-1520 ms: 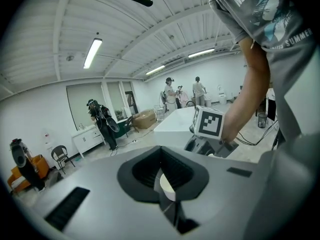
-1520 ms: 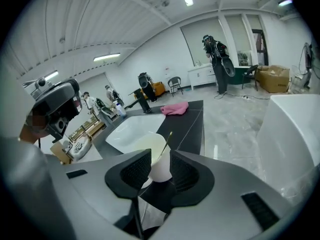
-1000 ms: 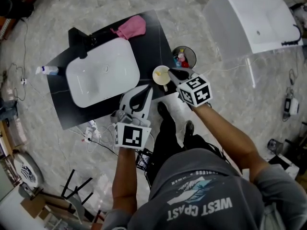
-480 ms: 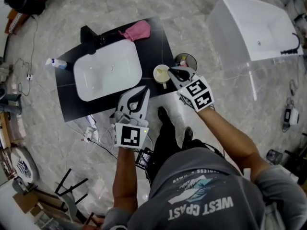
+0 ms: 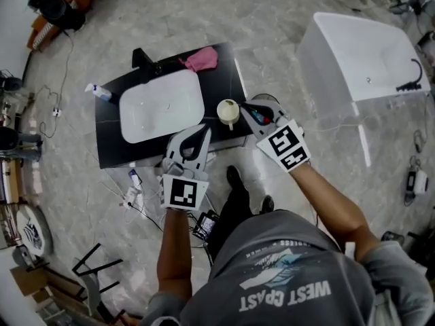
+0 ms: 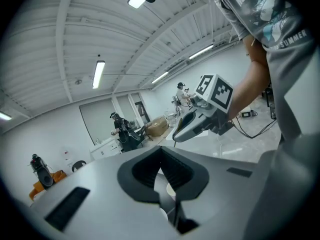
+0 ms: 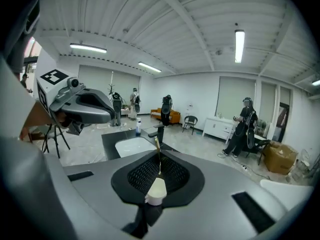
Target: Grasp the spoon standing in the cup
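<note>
Right tongs point(image 7: 159, 159) closed tight on the spoon point(image 7: 156, 190). Its pale bowl sits at the near end of the pads, and its thin gold handle sticks out past the tips. In the head view the spoon is too small to make out.

The cup point(image 5: 228, 110) stands on the desk point(image 5: 112, 151) edge, just left of the right tongs point(image 5: 246, 107) tip and ahead-right of the left tongs point(image 5: 202, 129).

Left tongs point(image 6: 162, 171) jaws are together with nothing gripped, held over the desk's near edge, apart from the cup.

The white sink basin point(image 5: 162, 106) is ahead-left of the left tongs, with the pink cloth point(image 5: 202, 59) beyond it. The small bottle point(image 5: 98, 92) is far left on the desk. The white tub point(image 5: 367, 53) is on the floor, well right of the right tongs.
</note>
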Tool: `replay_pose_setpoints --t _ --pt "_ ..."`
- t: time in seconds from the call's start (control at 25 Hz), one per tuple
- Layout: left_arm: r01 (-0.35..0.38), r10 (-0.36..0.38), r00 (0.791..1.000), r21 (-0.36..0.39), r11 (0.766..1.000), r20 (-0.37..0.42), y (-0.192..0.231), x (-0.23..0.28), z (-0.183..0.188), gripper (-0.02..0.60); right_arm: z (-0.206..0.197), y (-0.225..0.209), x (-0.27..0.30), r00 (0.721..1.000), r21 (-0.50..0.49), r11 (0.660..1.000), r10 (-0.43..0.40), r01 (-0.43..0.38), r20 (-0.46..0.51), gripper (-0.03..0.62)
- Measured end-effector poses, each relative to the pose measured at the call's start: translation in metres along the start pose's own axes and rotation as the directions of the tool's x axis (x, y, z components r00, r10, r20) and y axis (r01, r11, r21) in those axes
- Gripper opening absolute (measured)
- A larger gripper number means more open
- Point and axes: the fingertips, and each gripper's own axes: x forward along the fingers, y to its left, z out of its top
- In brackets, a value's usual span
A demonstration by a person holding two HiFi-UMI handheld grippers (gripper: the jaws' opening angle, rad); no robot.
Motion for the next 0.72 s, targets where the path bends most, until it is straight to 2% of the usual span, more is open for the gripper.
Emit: replay_pose_setpoints --t 0.32,0.56,0.72 --pt "-0.031 0.029 0.999 0.082 0.996 0.026 -0.018 -0.019 0.046 0.002 0.055 0.015 -0.067 0.996 -0.175 0.985 0.015 0.001 0.093 0.034" --pt "-0.059 0.05 0.996 0.113 0.992 0.079 -0.036 -0.028 0.077 0.002 0.076 0.026 -0.117 0.993 -0.306 0.952 0.032 0.004 0.114 0.034" --pt "-0.077 0.066 0.995 0.157 0.985 0.075 -0.046 -0.038 0.098 0.002 0.084 0.036 -0.145 0.991 -0.385 0.923 0.054 -0.001 0.126 0.034"
